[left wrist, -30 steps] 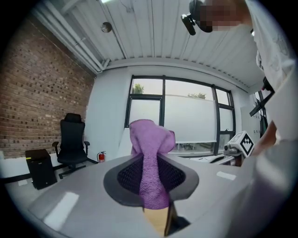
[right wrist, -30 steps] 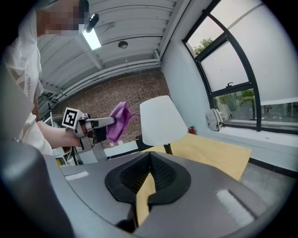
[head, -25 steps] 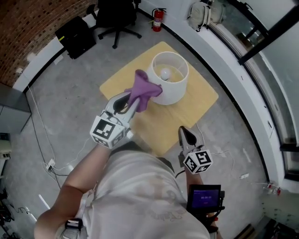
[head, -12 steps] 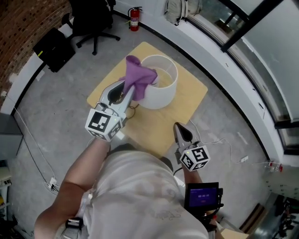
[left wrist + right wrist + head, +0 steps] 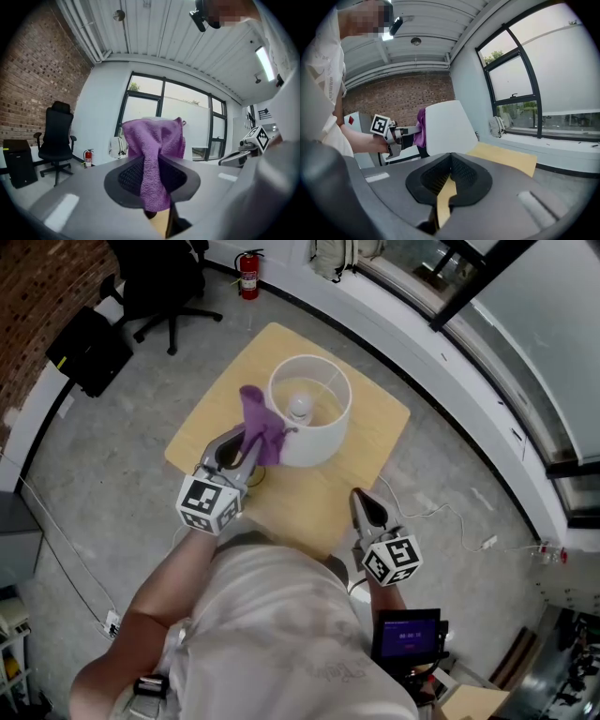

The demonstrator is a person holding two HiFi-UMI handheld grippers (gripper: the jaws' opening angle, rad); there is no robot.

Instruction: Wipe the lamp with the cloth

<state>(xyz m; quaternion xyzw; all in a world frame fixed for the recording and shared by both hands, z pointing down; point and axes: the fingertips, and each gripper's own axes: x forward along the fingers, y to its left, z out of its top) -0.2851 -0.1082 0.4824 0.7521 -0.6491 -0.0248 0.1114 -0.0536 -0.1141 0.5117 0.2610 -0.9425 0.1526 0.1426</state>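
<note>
The cloth [image 5: 259, 420] is fuzzy terry fabric, the lamp shade [image 5: 321, 441] smooth and matt, the table [image 5: 309, 495] matt wood.

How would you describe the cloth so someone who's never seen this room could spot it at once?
Find the light wooden table on the grey floor, with a white drum-shaded lamp standing on it. At the shade's left side in the head view is the purple cloth, bunched up and clamped in the left gripper. It is the only purple, soft thing there.
</note>
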